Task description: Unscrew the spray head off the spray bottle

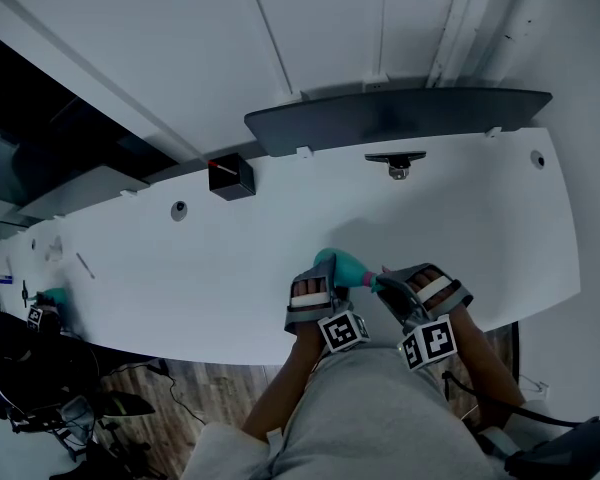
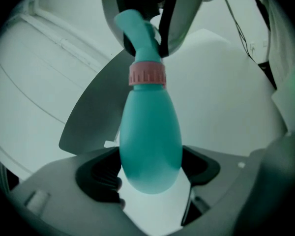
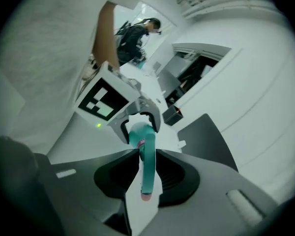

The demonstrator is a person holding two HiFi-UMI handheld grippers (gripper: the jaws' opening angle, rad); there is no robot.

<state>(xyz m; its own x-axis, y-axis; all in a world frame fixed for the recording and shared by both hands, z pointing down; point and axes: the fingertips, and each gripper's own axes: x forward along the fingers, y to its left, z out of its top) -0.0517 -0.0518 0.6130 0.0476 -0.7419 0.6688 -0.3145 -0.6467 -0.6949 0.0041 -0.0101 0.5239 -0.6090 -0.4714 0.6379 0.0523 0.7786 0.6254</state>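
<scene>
A teal spray bottle (image 1: 346, 267) is held off the white table (image 1: 480, 228), near its front edge, between both grippers. My left gripper (image 1: 323, 274) is shut on the bottle's rounded body (image 2: 150, 146), with the pads pressing on both sides. Above the body sits the pink collar (image 2: 147, 74) and the teal spray head (image 2: 136, 29). My right gripper (image 1: 385, 281) is shut on the spray head (image 3: 147, 166), whose pink nozzle tip (image 3: 146, 196) points towards the camera. The left gripper's fingers (image 3: 122, 127) show beyond it around the bottle.
A black box (image 1: 230, 177) and a small camera mount (image 1: 396, 163) stand at the table's far side, below a dark curved panel (image 1: 400, 113). A black office chair (image 1: 30, 378) and another teal item (image 1: 55, 296) are at the far left. Wooden floor shows below the edge.
</scene>
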